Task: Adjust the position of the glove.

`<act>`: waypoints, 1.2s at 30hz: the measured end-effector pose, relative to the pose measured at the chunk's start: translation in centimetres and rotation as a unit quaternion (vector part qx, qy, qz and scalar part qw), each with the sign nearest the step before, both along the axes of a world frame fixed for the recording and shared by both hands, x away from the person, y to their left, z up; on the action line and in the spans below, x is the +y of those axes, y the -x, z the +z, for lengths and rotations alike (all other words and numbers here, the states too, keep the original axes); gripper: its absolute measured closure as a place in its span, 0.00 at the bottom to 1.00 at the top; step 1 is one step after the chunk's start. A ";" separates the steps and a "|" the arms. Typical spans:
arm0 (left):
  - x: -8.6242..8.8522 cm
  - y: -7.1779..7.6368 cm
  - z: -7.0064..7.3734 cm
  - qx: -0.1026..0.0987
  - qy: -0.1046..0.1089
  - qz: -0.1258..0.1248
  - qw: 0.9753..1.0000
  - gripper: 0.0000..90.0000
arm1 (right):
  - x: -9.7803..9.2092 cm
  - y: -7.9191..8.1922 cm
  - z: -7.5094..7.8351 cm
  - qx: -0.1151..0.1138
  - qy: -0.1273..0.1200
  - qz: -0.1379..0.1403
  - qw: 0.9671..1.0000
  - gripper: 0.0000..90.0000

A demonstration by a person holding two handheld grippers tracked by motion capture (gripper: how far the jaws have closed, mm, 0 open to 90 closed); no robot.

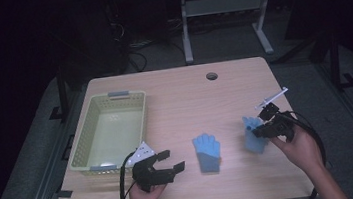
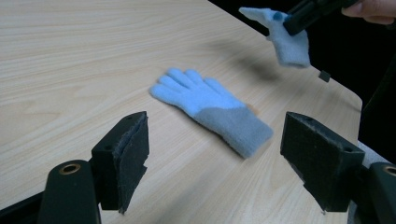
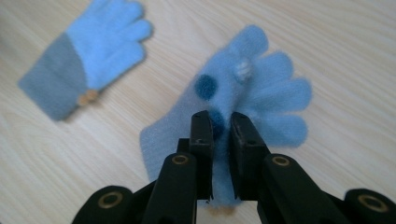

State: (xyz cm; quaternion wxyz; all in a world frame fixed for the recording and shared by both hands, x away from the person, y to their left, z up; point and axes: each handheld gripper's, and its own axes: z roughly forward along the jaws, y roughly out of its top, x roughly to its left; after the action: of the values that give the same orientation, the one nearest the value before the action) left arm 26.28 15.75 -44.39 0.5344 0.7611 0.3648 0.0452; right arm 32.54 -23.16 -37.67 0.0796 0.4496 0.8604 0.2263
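Two light blue gloves are on the wooden table (image 1: 180,104). One glove (image 1: 206,152) (image 2: 210,109) (image 3: 86,56) lies flat near the front middle, fingers pointing away, grey cuff toward me. My right gripper (image 1: 259,129) (image 3: 221,123) is shut on the second glove (image 1: 254,138) (image 3: 252,88), which carries dark blue dots and hangs lifted off the table at the right (image 2: 287,37). My left gripper (image 1: 166,162) (image 2: 215,154) stands open at the front, left of the flat glove, nothing between its jaws.
A pale green plastic basket (image 1: 82,150) stands at the table's left side, just behind my left gripper. A round cable hole (image 1: 211,76) sits near the far edge. A white desk frame (image 1: 220,14) stands on the floor beyond the table.
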 end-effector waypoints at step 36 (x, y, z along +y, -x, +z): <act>0.1 0.1 0.2 -0.005 0.002 -0.006 1.000 0.26 | 10.7 -0.5 0.5 0.004 -0.004 0.130 0.992 0.90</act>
State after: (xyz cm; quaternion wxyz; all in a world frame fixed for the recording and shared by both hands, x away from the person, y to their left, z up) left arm 26.21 15.85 -44.24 0.5381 0.7618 0.3577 0.0456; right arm 33.08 -12.46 -37.20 0.0442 0.3354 0.9110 0.2358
